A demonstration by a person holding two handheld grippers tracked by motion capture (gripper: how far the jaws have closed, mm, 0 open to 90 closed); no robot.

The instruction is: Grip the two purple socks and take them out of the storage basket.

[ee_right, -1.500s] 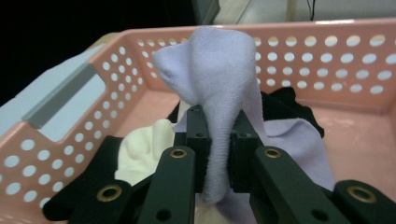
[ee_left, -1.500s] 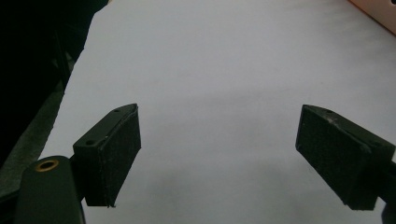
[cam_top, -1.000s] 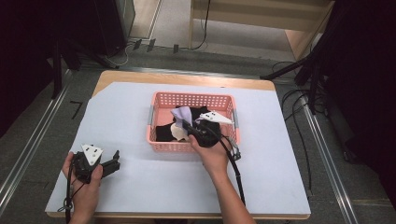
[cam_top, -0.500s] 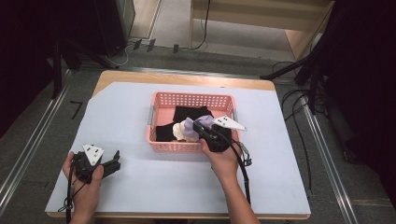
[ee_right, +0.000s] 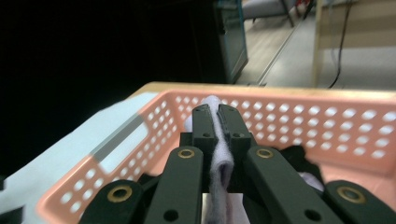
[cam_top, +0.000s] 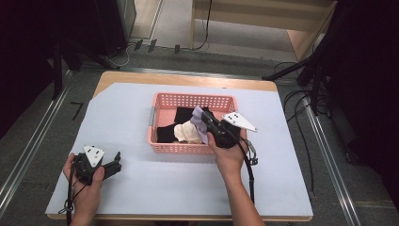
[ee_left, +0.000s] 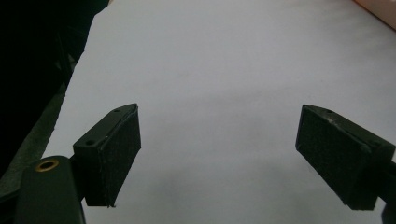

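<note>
High view: my right gripper (cam_top: 205, 117) is over the pink basket (cam_top: 162, 108) mid-worktop (cam_top: 141, 188), fingers clamped on a lilac cloth (cam_top: 200, 126) raised above black cloths (cam_top: 181, 114) and a cream one (cam_top: 187, 133). Right gripper view adds the detail: cloth (ee_right: 219, 163) pinched tight between the fingers (ee_right: 203, 126), basket wall (ee_right: 299, 114) behind. Left gripper (cam_top: 113, 165) sits near the worktop's front left corner; its own view shows fingers (ee_left: 114, 154) wide apart over bare white sheet (ee_left: 224, 70).
</note>
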